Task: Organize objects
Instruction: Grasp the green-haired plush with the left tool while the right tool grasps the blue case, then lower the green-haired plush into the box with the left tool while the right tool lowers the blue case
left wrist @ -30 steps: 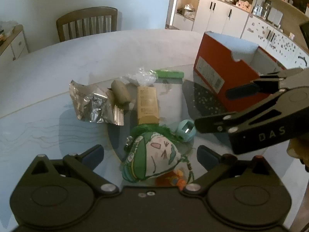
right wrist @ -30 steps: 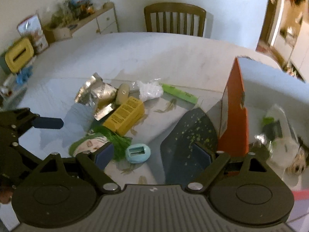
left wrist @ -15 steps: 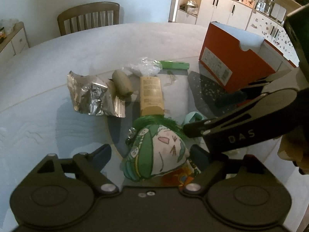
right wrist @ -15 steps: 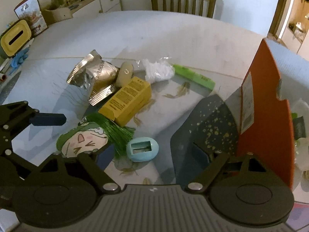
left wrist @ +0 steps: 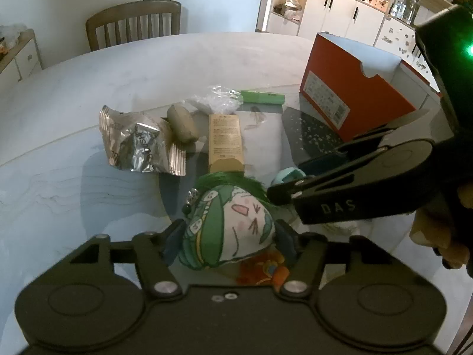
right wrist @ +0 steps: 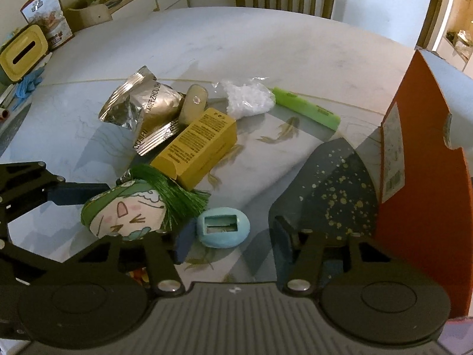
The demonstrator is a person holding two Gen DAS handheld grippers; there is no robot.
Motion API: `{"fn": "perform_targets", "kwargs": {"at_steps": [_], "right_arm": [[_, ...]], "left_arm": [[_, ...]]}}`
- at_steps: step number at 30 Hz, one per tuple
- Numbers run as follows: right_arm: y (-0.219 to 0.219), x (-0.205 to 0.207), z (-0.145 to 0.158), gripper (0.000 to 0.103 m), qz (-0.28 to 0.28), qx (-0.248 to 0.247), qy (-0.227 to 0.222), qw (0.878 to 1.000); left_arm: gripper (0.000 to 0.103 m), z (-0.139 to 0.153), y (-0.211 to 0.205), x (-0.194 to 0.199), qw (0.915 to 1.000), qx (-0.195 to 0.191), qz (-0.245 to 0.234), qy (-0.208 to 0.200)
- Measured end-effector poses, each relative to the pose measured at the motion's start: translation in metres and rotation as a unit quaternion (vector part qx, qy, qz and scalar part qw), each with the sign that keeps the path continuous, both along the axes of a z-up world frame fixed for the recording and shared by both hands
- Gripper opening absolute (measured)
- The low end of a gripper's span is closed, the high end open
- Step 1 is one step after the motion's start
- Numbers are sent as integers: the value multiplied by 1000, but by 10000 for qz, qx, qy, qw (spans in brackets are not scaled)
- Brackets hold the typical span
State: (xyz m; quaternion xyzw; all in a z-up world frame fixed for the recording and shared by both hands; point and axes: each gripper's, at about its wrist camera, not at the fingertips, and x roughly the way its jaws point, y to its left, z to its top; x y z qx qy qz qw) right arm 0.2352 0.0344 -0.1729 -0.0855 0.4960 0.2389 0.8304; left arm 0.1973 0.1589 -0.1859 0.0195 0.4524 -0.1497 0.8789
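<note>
Early stage: L gripper [left wrist: 226,236] closing round doll [left wrist: 229,224], prob. touching; R gripper [right wrist: 233,235] closing round egg [right wrist: 223,227], gaps visible. Remaining clutter mid-table; box [right wrist: 425,201] at right edge.

A wooden chair [left wrist: 134,22] behind the table [left wrist: 177,59] — white cabinets [left wrist: 340,9] beyond

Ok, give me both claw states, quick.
Left claw: closing, touching the plush doll on both sides.
Right claw: closing around the blue egg, not yet gripping.
</note>
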Motion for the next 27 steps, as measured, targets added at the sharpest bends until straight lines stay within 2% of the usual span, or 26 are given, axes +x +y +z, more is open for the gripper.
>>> {"fn": "perform_targets", "kwargs": {"at_steps": [2,3,11,16,27], "right_arm": [[1,0,0,40,20,16,4,10000],[2,-1,1,38,32,23,5,10000],[-15,-7,14,38,-252,227,-33,9994],[-28,-20,38,38,-307,295,-166,9990],[-73,-44,109,38,-534,618,-626,9947]], "left_arm": [[61,1,1,0,10000,1,2,4],[61,0,1,0,10000,5,1,-9],[59,18,6,-7,9999,-153,30,4],[59,45,6,-12,9994,-358,0,24],[59,115,-12,-15,9972,-681,-45,-291]]}}
